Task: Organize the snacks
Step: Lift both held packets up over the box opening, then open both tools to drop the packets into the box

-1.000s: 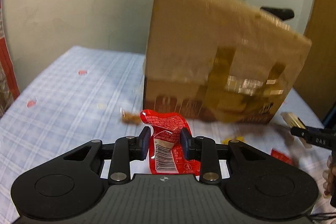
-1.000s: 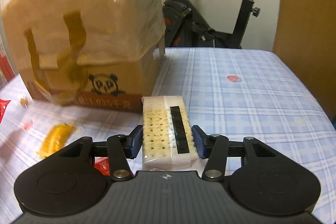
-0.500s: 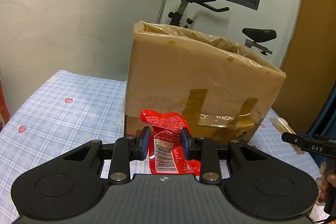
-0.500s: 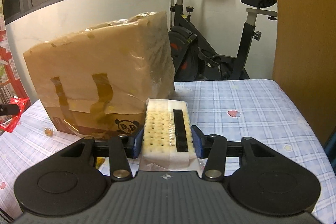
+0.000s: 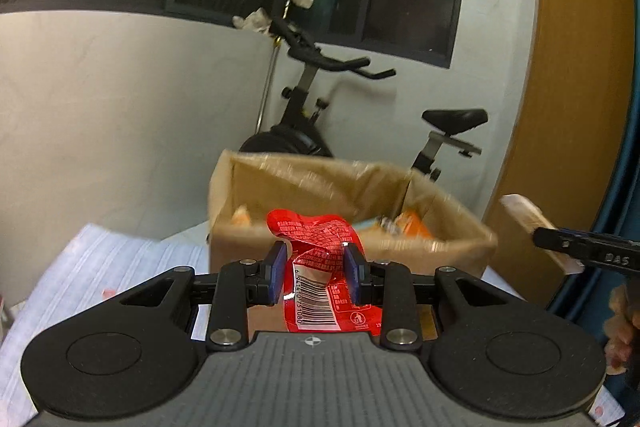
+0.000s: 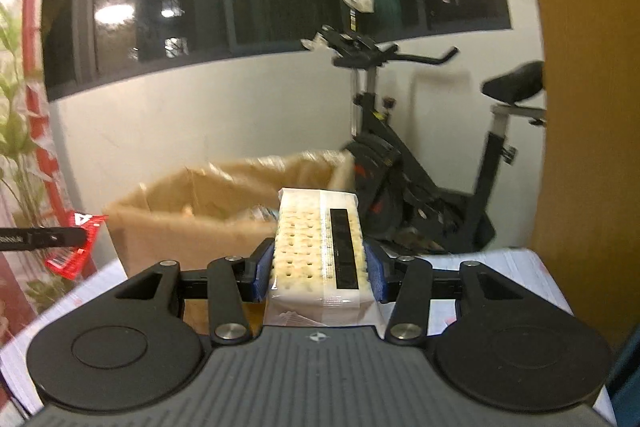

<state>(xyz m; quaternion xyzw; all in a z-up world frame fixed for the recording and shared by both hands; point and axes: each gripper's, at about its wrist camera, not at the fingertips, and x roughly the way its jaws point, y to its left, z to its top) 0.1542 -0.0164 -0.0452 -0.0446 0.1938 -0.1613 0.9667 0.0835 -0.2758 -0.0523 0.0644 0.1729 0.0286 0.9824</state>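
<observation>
left gripper clamped on crumpled red foil sachet | right gripper clamped on clear-wrapped cracker pack | both near open brown cardboard box, some snacks inside | release pending

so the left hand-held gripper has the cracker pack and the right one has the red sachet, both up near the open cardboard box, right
Not quite: they are swapped. The left wrist view shows the left hand-held gripper shut on the red sachet; the right wrist view shows the right hand-held gripper shut on the cracker pack. Both are near the open cardboard box.
</observation>
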